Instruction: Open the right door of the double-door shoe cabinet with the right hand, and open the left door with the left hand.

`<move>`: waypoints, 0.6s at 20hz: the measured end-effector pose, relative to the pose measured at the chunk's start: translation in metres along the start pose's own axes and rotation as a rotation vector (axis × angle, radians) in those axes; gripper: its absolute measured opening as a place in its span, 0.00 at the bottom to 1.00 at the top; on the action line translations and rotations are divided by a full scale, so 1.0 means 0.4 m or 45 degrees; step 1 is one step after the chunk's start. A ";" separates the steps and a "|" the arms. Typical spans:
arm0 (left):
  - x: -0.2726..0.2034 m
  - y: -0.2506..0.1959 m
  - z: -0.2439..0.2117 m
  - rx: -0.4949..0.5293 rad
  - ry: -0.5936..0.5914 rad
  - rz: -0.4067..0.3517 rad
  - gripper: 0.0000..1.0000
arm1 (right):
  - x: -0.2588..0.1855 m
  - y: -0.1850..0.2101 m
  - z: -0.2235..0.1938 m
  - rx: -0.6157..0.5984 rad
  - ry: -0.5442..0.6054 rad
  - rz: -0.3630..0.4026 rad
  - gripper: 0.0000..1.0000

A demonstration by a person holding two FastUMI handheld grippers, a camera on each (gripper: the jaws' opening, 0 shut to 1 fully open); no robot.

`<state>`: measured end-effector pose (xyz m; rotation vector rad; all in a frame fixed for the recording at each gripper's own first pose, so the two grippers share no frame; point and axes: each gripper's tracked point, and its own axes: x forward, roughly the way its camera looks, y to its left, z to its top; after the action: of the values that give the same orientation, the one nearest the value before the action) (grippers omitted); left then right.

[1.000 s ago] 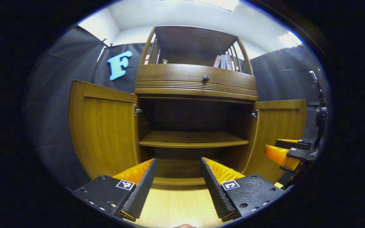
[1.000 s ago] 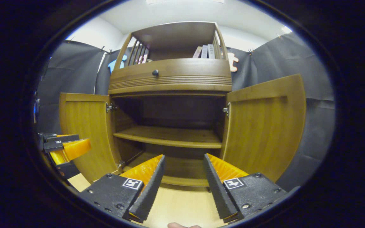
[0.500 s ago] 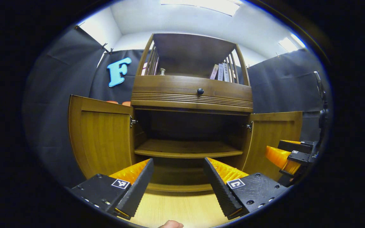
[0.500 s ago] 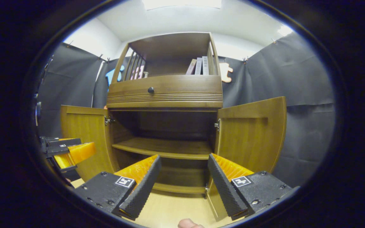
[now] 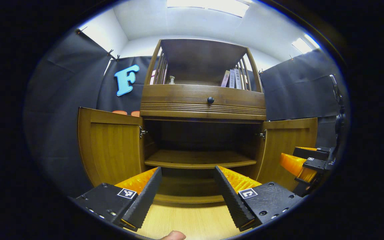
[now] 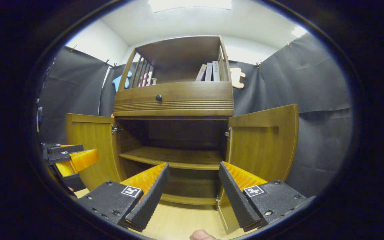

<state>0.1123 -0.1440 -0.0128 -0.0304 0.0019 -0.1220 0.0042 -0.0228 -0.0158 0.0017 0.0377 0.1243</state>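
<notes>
Both doors hang wide: the left door point(image 5: 112, 146) and the right door point(image 6: 262, 143) flank the cabinet point(image 5: 202, 100), baring its shelf point(image 5: 200, 159). Left gripper point(image 5: 187, 186) and right gripper point(image 6: 192, 186) hover spread, holding nothing, clear of the wood; job looks done.

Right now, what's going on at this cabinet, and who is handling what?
A person holds a two-finger gripper in each hand in front of a wooden shoe cabinet. Both doors stand open: the left door and the right door are swung wide, showing a bare inner shelf. The left gripper and the right gripper are both open, touching nothing, short of the cabinet. Judging by the doors, the opening looks done.
</notes>
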 end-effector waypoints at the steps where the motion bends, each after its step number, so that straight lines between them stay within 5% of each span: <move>1: 0.000 -0.003 0.001 0.002 -0.005 0.001 0.95 | 0.000 -0.002 0.001 -0.003 0.000 0.000 0.96; 12: -0.015 0.020 0.014 0.003 -0.005 0.046 0.95 | 0.014 0.013 0.010 -0.020 -0.004 0.045 0.97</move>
<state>0.1075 -0.1352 -0.0073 -0.0280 -0.0020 -0.0857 0.0093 -0.0168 -0.0119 -0.0130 0.0332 0.1603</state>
